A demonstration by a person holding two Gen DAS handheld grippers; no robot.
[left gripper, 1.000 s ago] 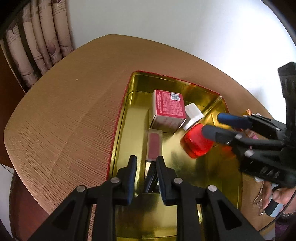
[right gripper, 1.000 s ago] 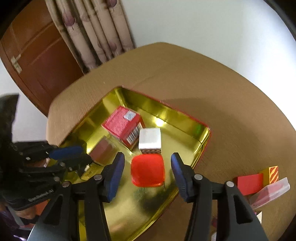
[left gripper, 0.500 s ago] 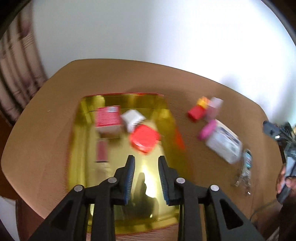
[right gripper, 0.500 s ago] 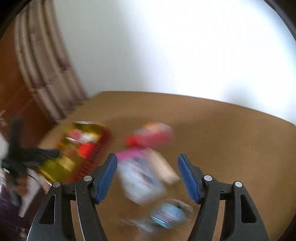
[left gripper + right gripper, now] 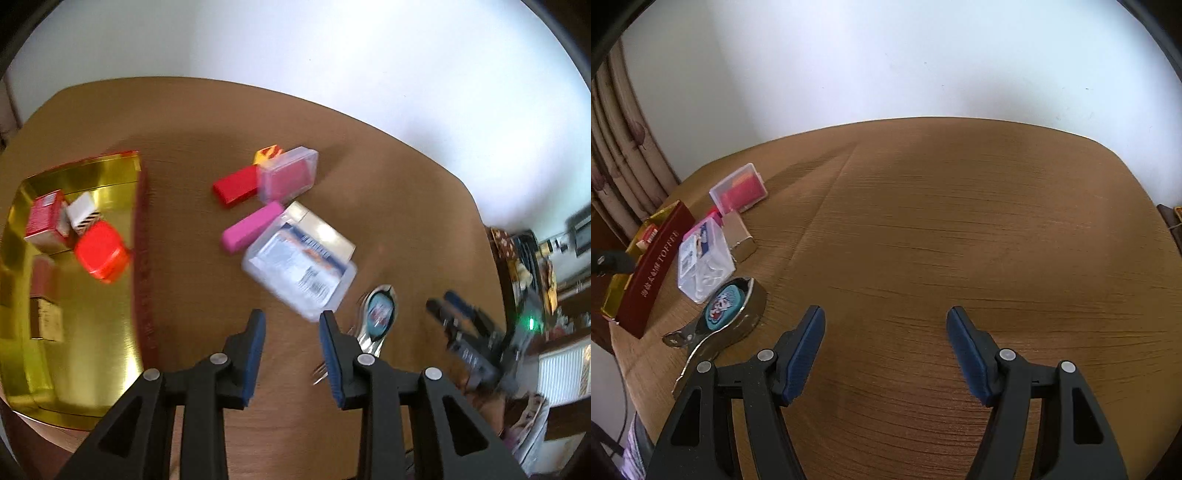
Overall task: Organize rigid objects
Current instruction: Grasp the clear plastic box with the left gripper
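Ribbed brown tabletop (image 5: 960, 229) under both empty, parted tongs, left (image 5: 291, 354) just widening, right (image 5: 885, 350)

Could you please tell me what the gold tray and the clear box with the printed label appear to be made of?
The gold tray looks like thin metal with a polished, mirror-like gold inside: it throws bright reflections. Its outer wall is matte red with printed lettering. The clear box looks like hard transparent plastic, glossy, since its contents and paper label show through the lid.
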